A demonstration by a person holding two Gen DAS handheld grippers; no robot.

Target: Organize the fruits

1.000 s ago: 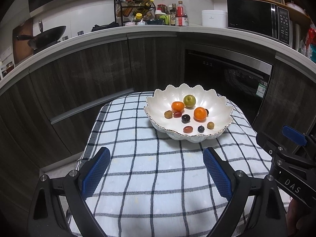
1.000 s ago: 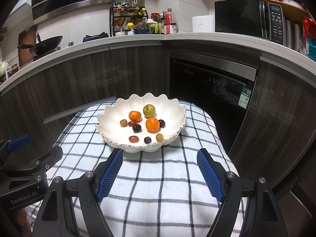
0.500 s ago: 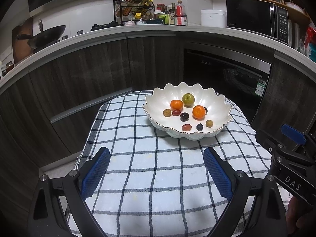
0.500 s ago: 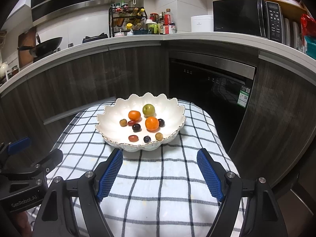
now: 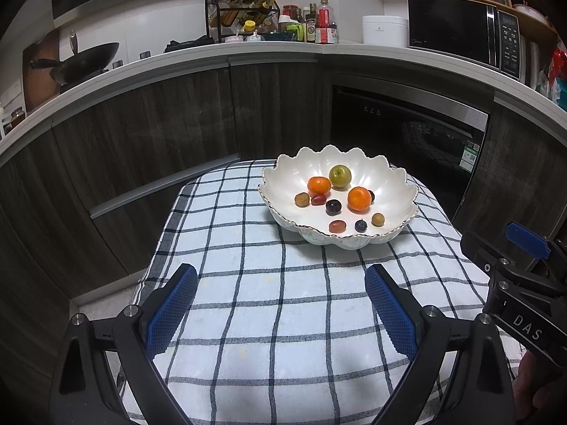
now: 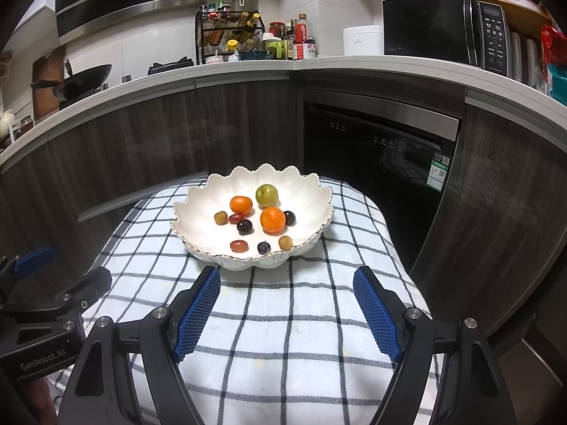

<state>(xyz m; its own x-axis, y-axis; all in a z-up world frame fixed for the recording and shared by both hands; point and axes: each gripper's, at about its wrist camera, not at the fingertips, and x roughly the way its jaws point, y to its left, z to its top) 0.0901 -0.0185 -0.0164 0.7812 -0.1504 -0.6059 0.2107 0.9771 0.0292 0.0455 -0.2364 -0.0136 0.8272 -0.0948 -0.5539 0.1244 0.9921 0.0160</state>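
Note:
A white scalloped bowl stands at the far end of a checked cloth; it also shows in the right wrist view. It holds two oranges, a green apple and several small dark, red and tan fruits. My left gripper is open and empty, held back over the cloth short of the bowl. My right gripper is open and empty, just in front of the bowl's near rim. Each gripper shows at the edge of the other's view.
The cloth covers a small table with edges dropping off left, right and far. Dark cabinets and a built-in dishwasher stand behind. The counter above carries a wok, spice rack, bottles and a microwave.
Both grippers have drawn back a little from the bowl, which now sits slightly farther and higher in both views. Both stay open and empty.

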